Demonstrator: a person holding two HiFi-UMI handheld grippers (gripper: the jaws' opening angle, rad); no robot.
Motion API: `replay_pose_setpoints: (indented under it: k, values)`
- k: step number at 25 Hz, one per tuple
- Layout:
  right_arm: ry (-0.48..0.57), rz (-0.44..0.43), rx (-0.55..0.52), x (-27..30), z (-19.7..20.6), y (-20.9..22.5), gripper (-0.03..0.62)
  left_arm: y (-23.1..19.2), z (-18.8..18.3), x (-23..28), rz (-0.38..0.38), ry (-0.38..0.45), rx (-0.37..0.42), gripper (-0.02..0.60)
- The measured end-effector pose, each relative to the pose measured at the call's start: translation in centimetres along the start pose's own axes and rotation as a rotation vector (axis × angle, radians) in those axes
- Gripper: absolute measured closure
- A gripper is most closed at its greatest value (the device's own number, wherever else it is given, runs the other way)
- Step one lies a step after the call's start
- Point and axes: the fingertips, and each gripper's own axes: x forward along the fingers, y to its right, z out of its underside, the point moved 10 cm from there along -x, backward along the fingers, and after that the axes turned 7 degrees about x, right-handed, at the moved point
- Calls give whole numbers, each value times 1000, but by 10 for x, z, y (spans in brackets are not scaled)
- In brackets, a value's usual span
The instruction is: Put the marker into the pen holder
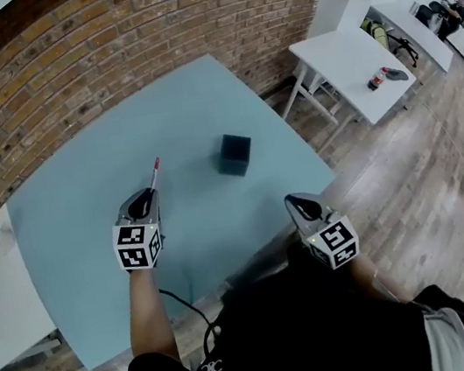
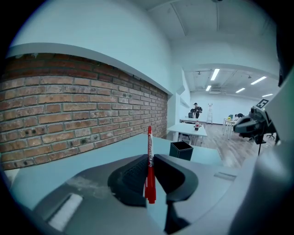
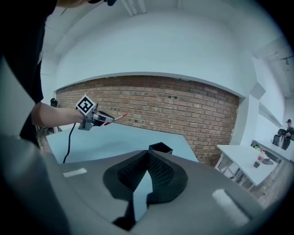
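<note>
1. Table (image 1: 88, 276) is big, flat and light blue. It stands by a brick wall (image 1: 103, 61).
2. Left gripper (image 2: 149, 172) is up over the table. Its jaws are squeezed tight on the marker.
3. Right gripper (image 3: 147, 158) holds nothing. Its jaw tips are pressed together. It is near the table's front edge.
4. Pen holder (image 1: 234, 154) is a small dark box with an open top. It stands alone on the table, a bit away from the marker.
5. Marker (image 2: 149, 147) is red and thin. It is held below its middle, and its long end sticks out past the jaws. I think it is light, hard and smooth, so it could slip or tip. A firm hold like this looks right, with the free end going in first.
</note>
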Motion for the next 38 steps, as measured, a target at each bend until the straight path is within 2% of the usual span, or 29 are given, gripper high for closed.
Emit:
replay_pose_setpoints:
  k: [6, 11, 16, 20, 23, 28, 33, 38]
  values:
    - [27, -55, 8, 15, 0, 79, 588, 28, -22, 27, -79, -22, 8, 540]
    - [79, -127, 36, 30, 13, 174, 589, 64, -46, 47, -217, -28, 22, 538]
    - [132, -221, 38, 35, 35, 280, 588, 123, -75, 82, -345, -101, 48, 540]
    - [74, -312, 45, 31, 55, 362, 588, 183, -97, 104, -447, -174, 40, 538]
    - [25, -405, 20, 25, 51, 410, 588, 220, -119, 118, -498, -196, 16, 540]
    - [51, -468, 14, 9, 23, 446, 588, 266, -141, 133, -505, -258, 22, 540]
    - [53, -503, 21, 7, 11, 451, 588, 272, -149, 134, -530, -330, 50, 540]
    - [60, -500, 32, 4, 8, 449, 588, 258, -132, 142, -504, -527, 129, 540]
